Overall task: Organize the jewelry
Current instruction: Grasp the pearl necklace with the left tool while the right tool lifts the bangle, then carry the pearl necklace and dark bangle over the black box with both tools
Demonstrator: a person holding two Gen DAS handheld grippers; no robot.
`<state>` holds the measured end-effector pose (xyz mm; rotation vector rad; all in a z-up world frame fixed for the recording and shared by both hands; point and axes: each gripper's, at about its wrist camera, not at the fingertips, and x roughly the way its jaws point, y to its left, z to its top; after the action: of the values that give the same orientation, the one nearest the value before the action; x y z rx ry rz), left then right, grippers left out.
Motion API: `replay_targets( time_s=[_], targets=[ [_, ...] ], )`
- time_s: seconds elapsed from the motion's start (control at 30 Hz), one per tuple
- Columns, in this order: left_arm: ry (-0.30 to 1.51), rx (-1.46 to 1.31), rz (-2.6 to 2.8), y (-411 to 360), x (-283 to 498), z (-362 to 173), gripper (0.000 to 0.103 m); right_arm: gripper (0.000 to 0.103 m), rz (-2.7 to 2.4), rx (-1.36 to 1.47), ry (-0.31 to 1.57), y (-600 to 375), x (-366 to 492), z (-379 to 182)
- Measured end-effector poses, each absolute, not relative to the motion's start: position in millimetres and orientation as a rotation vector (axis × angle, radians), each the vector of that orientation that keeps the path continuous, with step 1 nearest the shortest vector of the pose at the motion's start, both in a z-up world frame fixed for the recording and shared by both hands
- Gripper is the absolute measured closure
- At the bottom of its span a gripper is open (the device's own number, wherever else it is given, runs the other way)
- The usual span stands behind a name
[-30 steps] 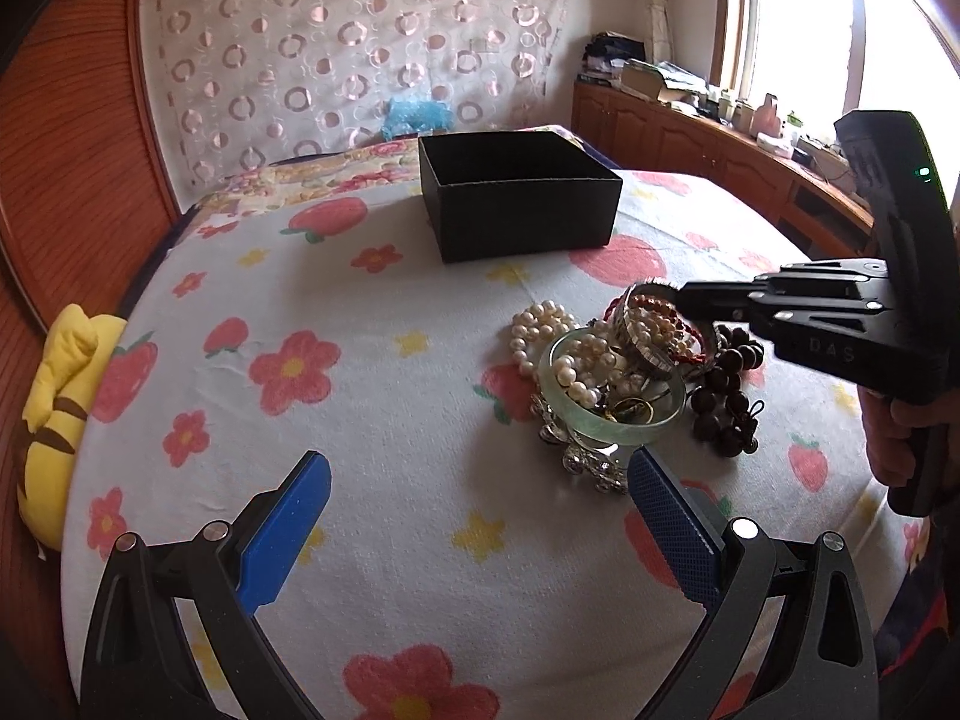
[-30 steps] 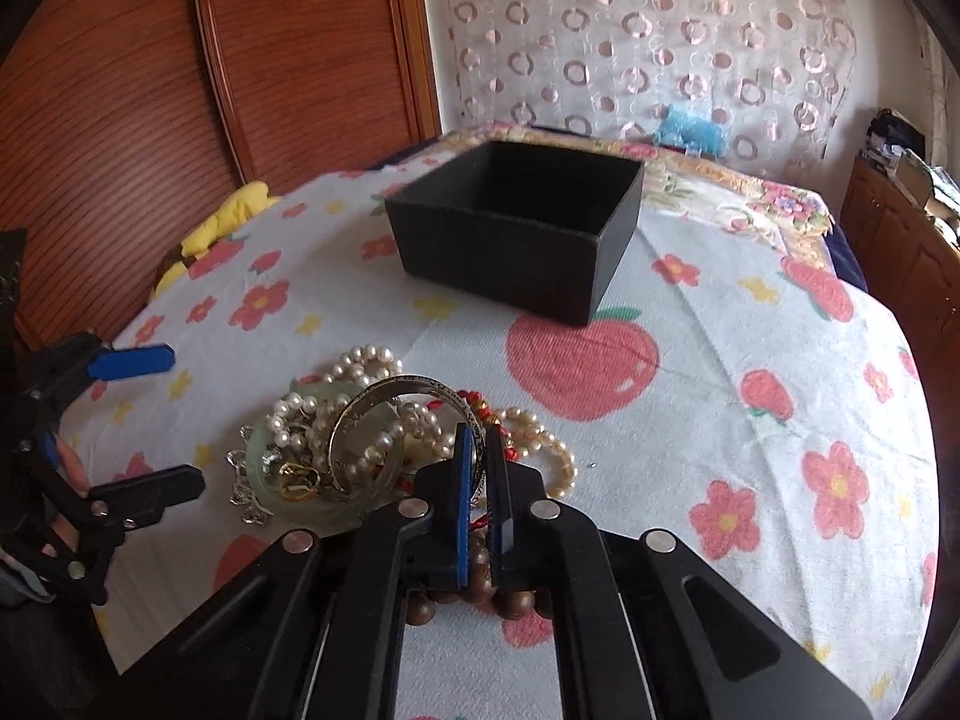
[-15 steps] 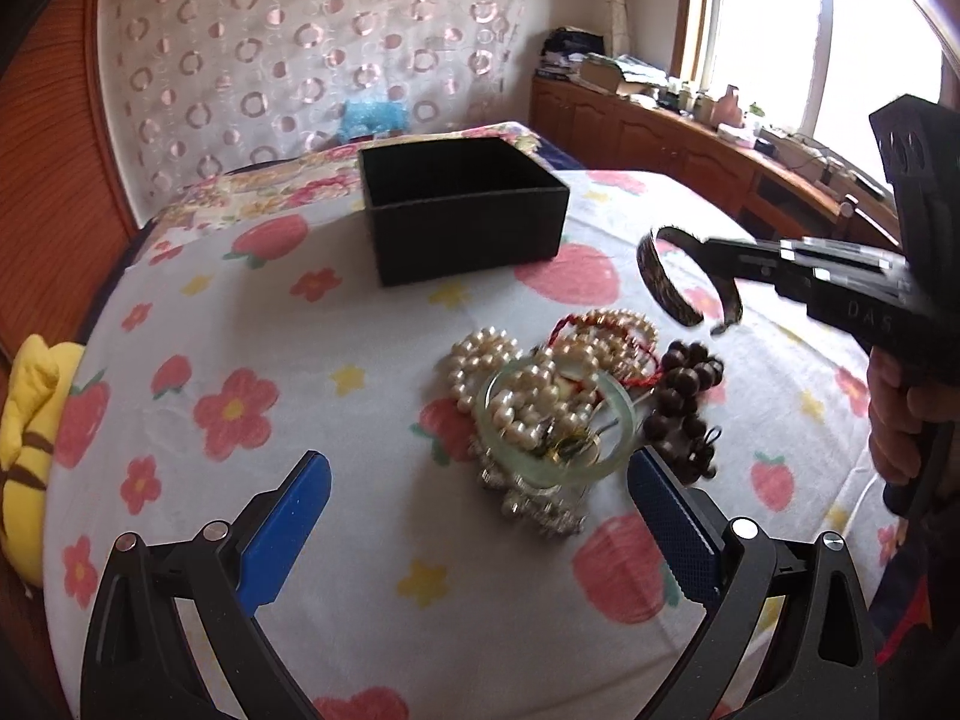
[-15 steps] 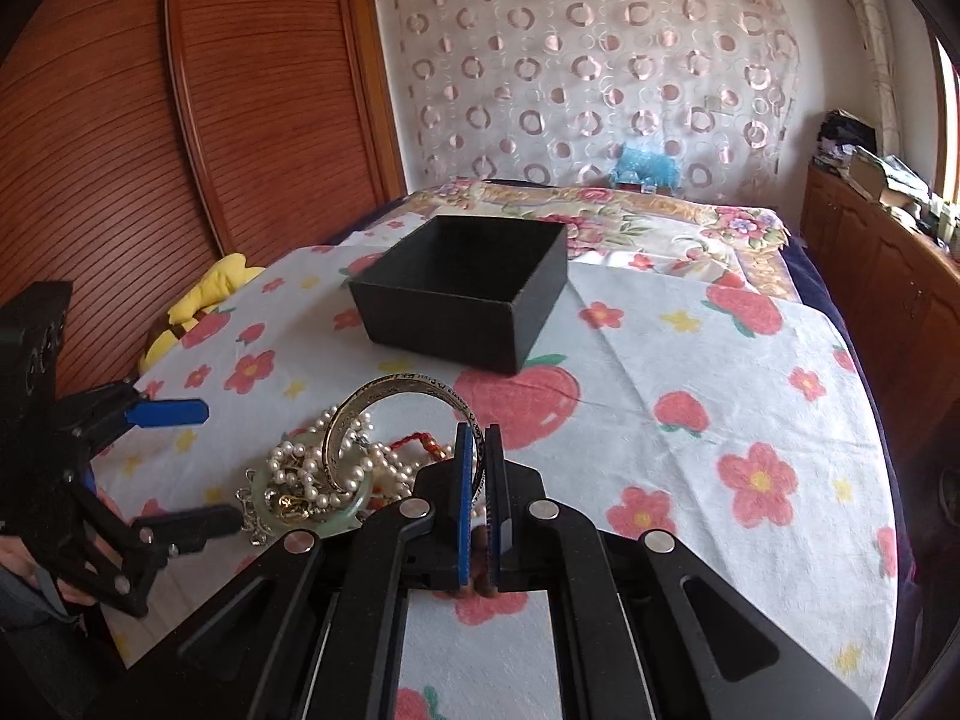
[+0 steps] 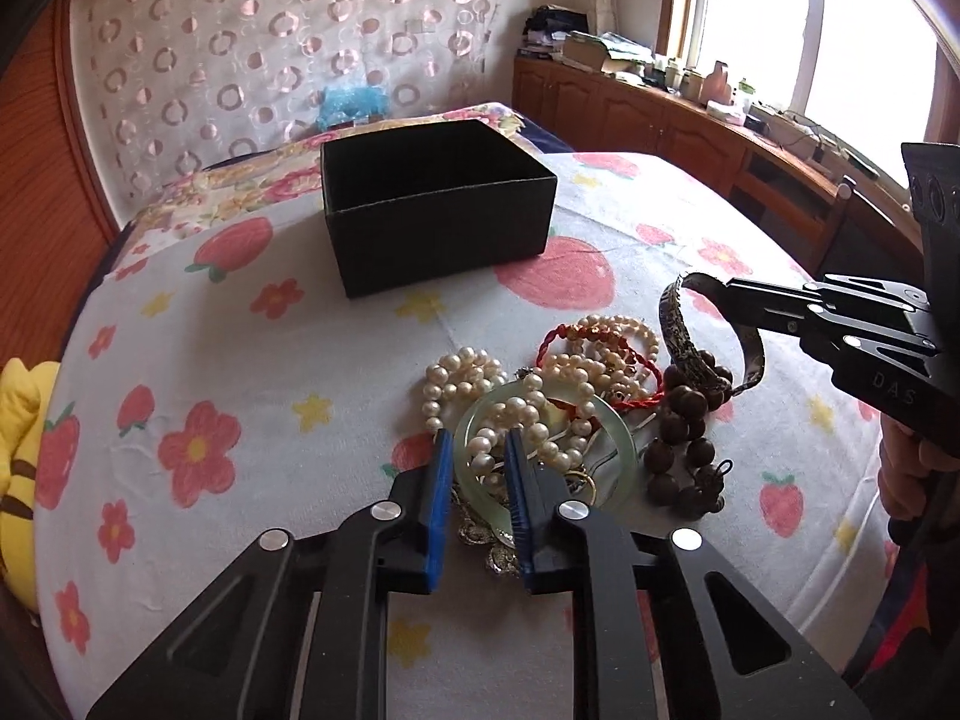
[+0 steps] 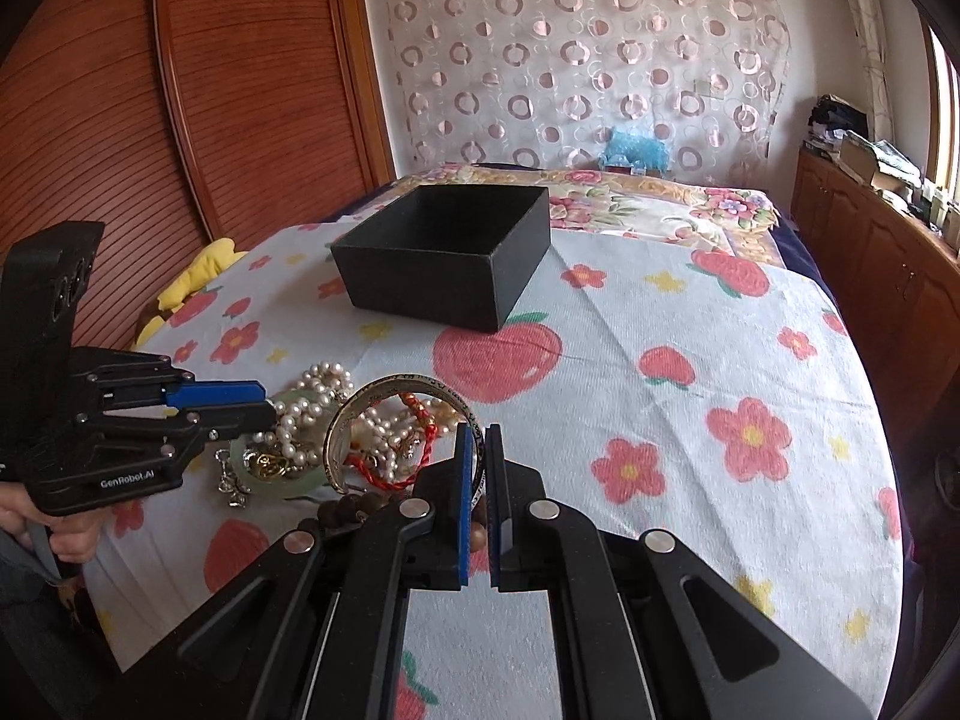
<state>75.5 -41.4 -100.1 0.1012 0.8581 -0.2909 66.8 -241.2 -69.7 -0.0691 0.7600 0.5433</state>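
Item 1: right gripper (image 6: 478, 468). Blue pads pressed onto the rim of a metal cuff bangle (image 6: 396, 414), which it holds upright, lifted just above the jewelry heap. In the left wrist view the same gripper (image 5: 729, 294) enters from the right with the bangle (image 5: 690, 342) hanging at its tip.

Item 2: left gripper (image 5: 477, 468). Fingers narrowed either side of the near rim of a pale green jade bangle (image 5: 612, 426); whether the pads actually touch the rim cannot be told. The right wrist view shows this gripper (image 6: 264, 408) coming in from the left, low over the heap.

Item 3: jewelry heap, lying on a flower-and-strawberry printed cloth (image 5: 252, 372). Contents:
- strands of pearl beads (image 5: 462, 378), some draped across the jade bangle;
- a red twisted cord bracelet (image 5: 636, 360);
- a dark wooden bead bracelet (image 5: 684, 444) at the right edge of the heap;
- a silvery chain piece (image 5: 480, 531) under the near rim of the jade bangle.

Item 4: black open-topped box (image 5: 438, 210). Upright on the cloth, beyond the heap and well apart from it; interior dark, contents not discernible.

Item 5: yellow plush item (image 5: 24, 450), at the left edge of the cloth.
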Motion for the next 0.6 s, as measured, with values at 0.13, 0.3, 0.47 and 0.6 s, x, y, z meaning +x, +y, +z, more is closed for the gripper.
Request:
replay_targets(
  time_s=[0.13,0.3,0.47,0.6],
  targets=[
    [0.844,0.117,-0.299,-42,73,-96,0.091,0.098,0.539,-0.067,0.757,-243,67,-70],
    [0.806,0.089,-0.311,-35,69,-80,0.096,0.098,0.535,-0.071,0.756,-243,67,-71],
    [0.755,0.076,-0.321,-32,66,-58,0.096,0.098,0.528,-0.072,0.753,-243,67,-70],
    [0.707,0.063,-0.333,-30,66,-36,0.096,0.098,0.53,-0.079,0.745,-241,68,-67]
  ],
)
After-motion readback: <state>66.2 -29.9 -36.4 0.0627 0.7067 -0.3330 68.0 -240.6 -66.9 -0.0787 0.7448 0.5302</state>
